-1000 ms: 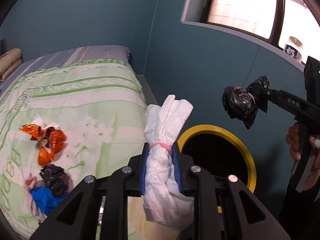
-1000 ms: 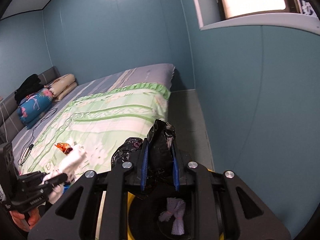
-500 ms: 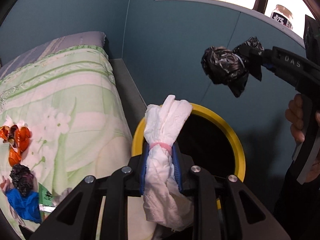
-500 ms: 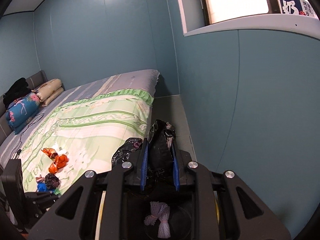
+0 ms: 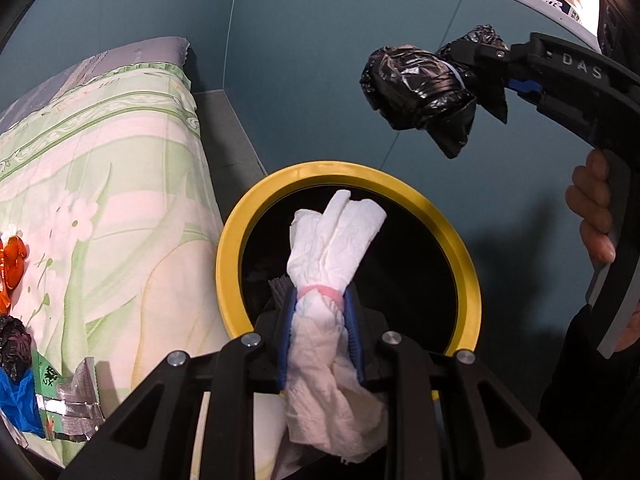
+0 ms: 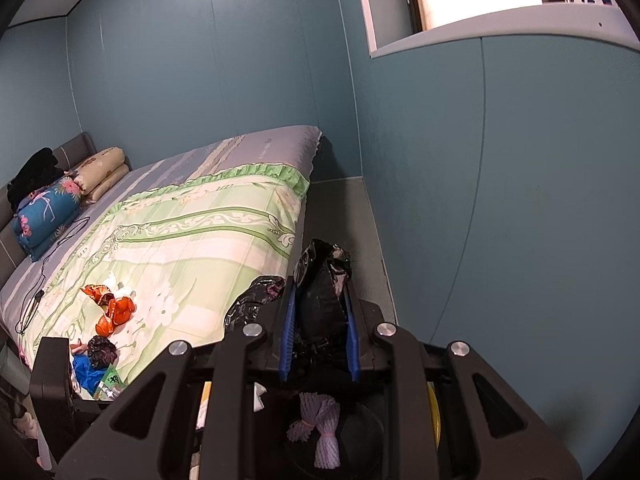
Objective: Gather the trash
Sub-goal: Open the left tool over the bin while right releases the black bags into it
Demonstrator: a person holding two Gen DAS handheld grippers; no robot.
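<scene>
My left gripper (image 5: 320,312) is shut on a white tissue bundle (image 5: 332,240) tied with a pink band, held right over the mouth of the yellow-rimmed bin (image 5: 240,224). My right gripper (image 6: 320,304) is shut on a crumpled black plastic bag (image 6: 324,292). In the left wrist view that black bag (image 5: 420,88) hangs above and to the right of the bin, with a hand (image 5: 592,216) on the handle. Inside the bin lies a white foam net bundle (image 6: 320,428).
On the green quilt of the bed (image 5: 100,184) lie orange wrappers (image 6: 114,306), a small black bag (image 6: 100,350), blue plastic (image 5: 18,404) and a green packet (image 5: 52,380). Teal walls close in behind the bin. A jar (image 5: 560,0) stands on the window sill.
My left gripper has moved with the tissue bundle from beside the bed to over the bin's mouth and tilted down. The right gripper has stayed above the bin with the black bag.
</scene>
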